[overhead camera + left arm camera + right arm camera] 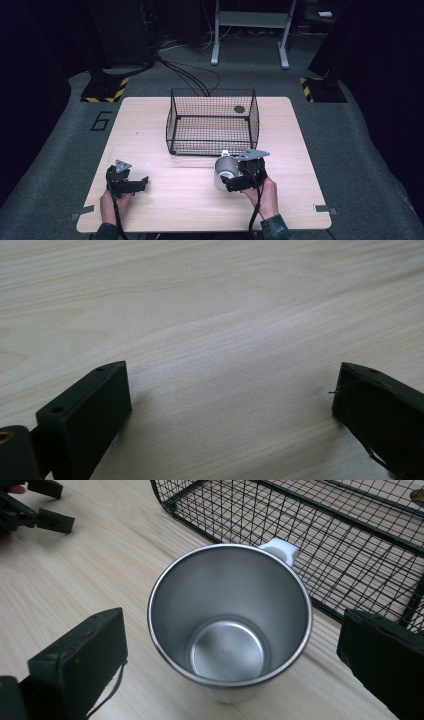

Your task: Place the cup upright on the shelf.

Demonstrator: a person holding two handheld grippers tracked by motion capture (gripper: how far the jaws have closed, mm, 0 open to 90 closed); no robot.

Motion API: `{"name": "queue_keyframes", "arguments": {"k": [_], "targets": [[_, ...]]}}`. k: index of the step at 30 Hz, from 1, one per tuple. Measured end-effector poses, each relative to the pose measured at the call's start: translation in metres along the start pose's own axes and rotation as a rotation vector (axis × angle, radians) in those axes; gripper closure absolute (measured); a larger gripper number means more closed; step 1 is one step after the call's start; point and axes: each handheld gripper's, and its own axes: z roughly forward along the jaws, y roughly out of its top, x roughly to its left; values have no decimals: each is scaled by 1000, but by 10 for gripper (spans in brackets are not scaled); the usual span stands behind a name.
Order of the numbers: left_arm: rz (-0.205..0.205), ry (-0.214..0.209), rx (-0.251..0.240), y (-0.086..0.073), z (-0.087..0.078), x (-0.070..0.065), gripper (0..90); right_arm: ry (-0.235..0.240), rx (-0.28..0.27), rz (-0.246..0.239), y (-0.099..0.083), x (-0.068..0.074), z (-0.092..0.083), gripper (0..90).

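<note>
Desk: pale wood, carrying a cup, a wire basket and both tongs.
Cup: a steel cup with a white outside and a white handle, standing upright and empty near the desk's front edge, right of the middle; the handle faces the basket.
Basket: black wire mesh, open at the top, at the middle of the desk toward its far edge; the cup stands just in front of its near right corner, apart from the wire.
Dark disc: a small round thing seen within the basket's far right part; what it is cannot be told.
Right tongs: released, jaws wide apart on either side of the cup, neither jaw touching its wall in the right gripper view; held by the right hand.
Left tongs: released, jaws spread over bare wood with nothing between them, near the desk's front left corner; held by the left hand.
</note>
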Motion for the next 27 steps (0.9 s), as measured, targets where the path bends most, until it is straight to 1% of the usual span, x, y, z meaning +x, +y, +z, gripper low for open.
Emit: {"name": "queue_keyframes", "arguments": {"k": [3,5,6,7,8,10,12,13,14,15,17,18,19,21,23,24,27], "targets": [[0,-1,0,0,0,0,22,-12,21,-12,3,2,8,0],[1,1,0,0,0,0,22,-14,32,-12,4,4,14,0],[1,1,0,0,0,0,22,-14,28,-2,4,5,16,0],[1,2,0,0,0,0,22,-14,37,-12,5,5,18,0],[1,1,0,0,0,0,22,-26,29,-3,6,7,20,0],[1,1,0,0,0,0,22,-38,34,-12,7,8,24,0],[0,0,0,0,0,0,22,-51,35,-8,8,9,28,0],[1,2,0,0,0,0,22,-58,48,-19,9,10,30,0],[1,2,0,0,0,0,22,-72,55,-15,9,11,32,0],[0,0,0,0,0,0,22,-69,68,-34,10,11,34,0],[1,2,0,0,0,0,22,-73,78,-31,10,11,39,0],[1,1,0,0,0,0,22,-77,86,-13,10,12,40,1],[1,2,0,0,0,0,22,-84,73,-25,10,11,41,16],[1,2,0,0,0,0,22,-94,77,-27,10,11,43,46],[0,0,0,0,0,0,22,-98,75,-18,9,11,43,47],[0,0,0,0,0,0,22,-100,73,-27,9,10,44,47],[1,2,0,0,0,0,22,-91,84,-18,8,10,45,44]]}}
